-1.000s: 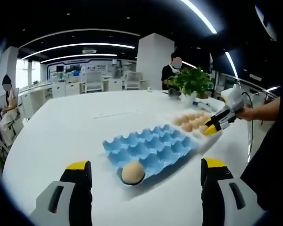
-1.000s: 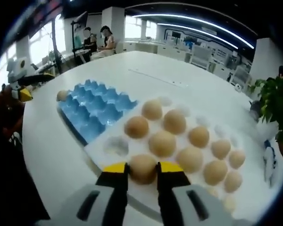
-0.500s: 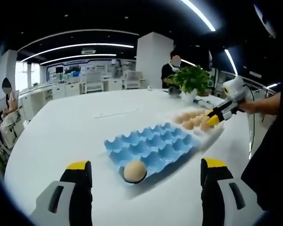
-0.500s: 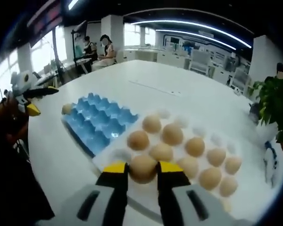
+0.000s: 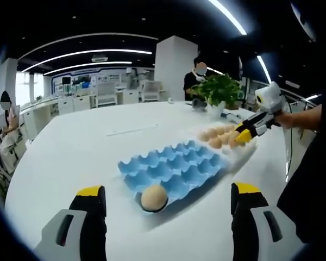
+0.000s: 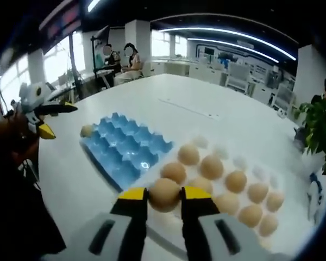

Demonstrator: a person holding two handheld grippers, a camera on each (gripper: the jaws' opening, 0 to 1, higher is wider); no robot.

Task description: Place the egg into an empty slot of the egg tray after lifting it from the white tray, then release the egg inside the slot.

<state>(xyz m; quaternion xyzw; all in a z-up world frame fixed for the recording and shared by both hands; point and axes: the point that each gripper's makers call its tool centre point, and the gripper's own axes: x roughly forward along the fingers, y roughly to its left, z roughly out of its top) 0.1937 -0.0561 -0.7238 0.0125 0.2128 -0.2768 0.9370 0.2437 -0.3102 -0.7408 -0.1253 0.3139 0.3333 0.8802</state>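
Since a second ago the right gripper [image 6: 164, 194] has risen off the white moulded egg tray [image 6: 271, 231], clenched on a tan egg [image 6: 164, 194] now held just above it. Big white round table [image 5: 87, 147]; one blue pulp egg tray [image 6: 126, 154] with a single egg [image 5: 153, 198] in a corner slot; roughly ten eggs left in white. Left gripper [image 5: 168, 217] spread, idle. Egg light, brittle, smooth: pinch mid-girth, gently.

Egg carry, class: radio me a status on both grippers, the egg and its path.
Right gripper shut on egg, above white tray. Left gripper open, holding nothing. Blue egg tray: one egg in a corner slot, rest empty. Path unobstructed.
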